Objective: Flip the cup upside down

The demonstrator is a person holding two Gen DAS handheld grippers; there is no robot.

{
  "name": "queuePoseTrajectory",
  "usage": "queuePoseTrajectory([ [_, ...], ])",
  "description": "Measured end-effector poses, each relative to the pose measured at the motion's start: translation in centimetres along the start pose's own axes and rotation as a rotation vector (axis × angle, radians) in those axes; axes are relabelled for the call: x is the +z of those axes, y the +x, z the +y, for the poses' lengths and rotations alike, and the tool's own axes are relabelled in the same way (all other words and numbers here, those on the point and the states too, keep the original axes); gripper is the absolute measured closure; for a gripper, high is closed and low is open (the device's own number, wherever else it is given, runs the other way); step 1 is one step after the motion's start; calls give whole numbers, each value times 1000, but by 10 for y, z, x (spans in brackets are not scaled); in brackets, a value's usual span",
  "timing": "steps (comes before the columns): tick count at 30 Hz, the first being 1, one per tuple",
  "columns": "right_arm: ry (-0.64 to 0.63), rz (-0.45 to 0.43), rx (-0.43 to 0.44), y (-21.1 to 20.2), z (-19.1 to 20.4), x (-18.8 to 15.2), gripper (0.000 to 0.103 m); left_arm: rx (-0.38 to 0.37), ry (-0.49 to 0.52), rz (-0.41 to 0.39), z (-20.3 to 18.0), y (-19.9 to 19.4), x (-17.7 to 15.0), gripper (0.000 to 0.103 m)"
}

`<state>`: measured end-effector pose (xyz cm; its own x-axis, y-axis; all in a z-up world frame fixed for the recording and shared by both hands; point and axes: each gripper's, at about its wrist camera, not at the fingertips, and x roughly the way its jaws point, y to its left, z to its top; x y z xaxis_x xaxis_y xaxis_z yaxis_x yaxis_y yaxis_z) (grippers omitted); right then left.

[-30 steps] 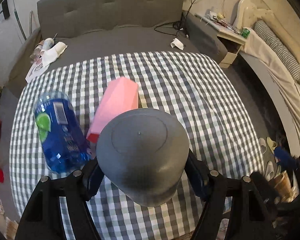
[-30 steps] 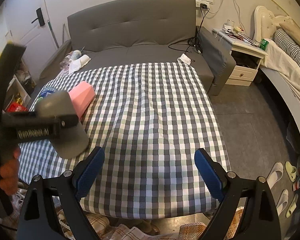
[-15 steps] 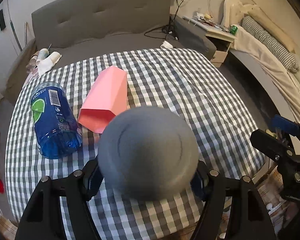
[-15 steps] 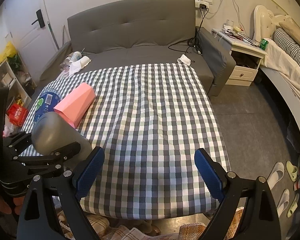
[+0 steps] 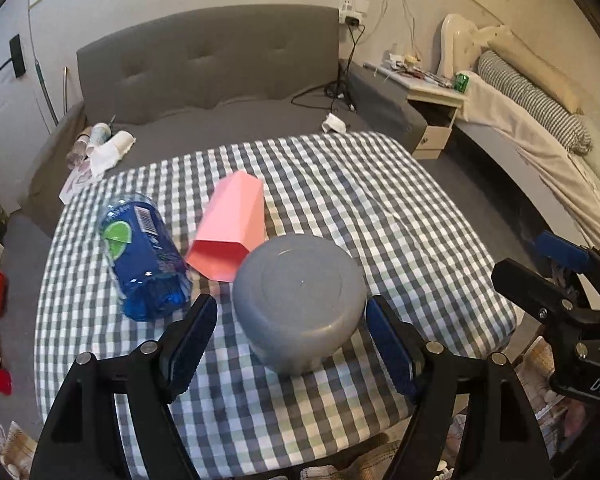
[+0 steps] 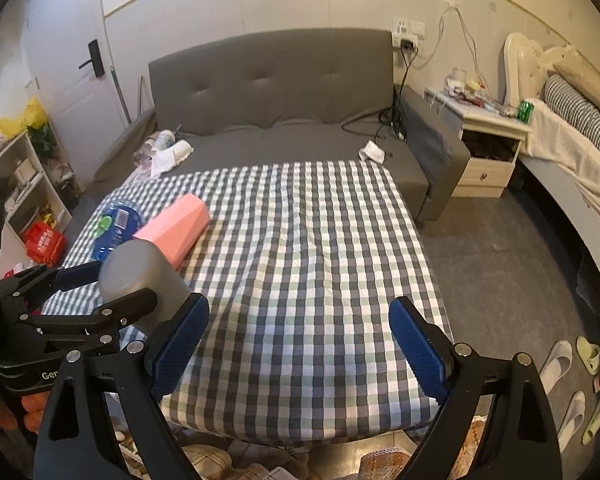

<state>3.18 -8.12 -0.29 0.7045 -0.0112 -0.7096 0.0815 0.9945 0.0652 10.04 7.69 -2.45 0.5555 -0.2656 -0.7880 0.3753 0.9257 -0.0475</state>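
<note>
Cup [image 5: 300,300], grey, smooth matte plastic and round, stands bottom-up on the checked cloth [image 5: 400,216], its flat base with a faint moulded ring facing up. It sits at the centre of the left wrist view, between the blue ribbed pads [image 5: 188,336] of the left gripper [image 5: 290,344]; a gap shows on each side, so the jaws are parted and grip nothing. At eleven o'clock from the cup, touching or just beside it, lies a pink faceted container [image 5: 232,228] on its side, its open mouth toward the camera. At nine o'clock lies a clear blue plastic bottle [image 5: 144,256] with a green-and-white label. The cloth is a soft grey, white and pale-green gingham with light creases.

In the right wrist view the right gripper [image 6: 298,344] hangs spread wide over bare cloth, holding nothing, with the cup at its nine o'clock. A tufted grey sofa [image 6: 268,92] stands at twelve o'clock and a cream bedside cabinet [image 6: 488,152] at two.
</note>
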Motion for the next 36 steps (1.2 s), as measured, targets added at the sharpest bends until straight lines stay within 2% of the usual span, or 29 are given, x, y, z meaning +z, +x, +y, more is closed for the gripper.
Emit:
queuePoseTrajectory([
  [11, -17, -120, 30, -51, 19, -11, 11, 13, -29, -152, 9, -61, -1, 23],
  [23, -84, -202, 45, -87, 46, -35, 11, 82, -78, -327, 24, -119, -50, 23],
  [25, -92, -204, 48, -88, 50, -39, 11, 108, -94, -351, 27, -125, -60, 19],
  [27, -92, -206, 57, -90, 56, -47, 11, 132, -113, -379, 29, -130, -70, 8],
  [28, -97, -201, 58, -88, 59, -50, 11, 140, -122, -402, 32, -134, -78, 6],
  [30, -122, -191, 47, -85, 63, -54, 6, 156, -126, -423, 34, -136, -87, 0],
  [32, -141, -194, 30, -84, 67, -56, 0, 179, -134, -426, 39, -137, -94, 0],
  [36, -141, -196, 33, -81, 67, -58, 0, 168, -151, -392, 45, -133, -103, 0],
])
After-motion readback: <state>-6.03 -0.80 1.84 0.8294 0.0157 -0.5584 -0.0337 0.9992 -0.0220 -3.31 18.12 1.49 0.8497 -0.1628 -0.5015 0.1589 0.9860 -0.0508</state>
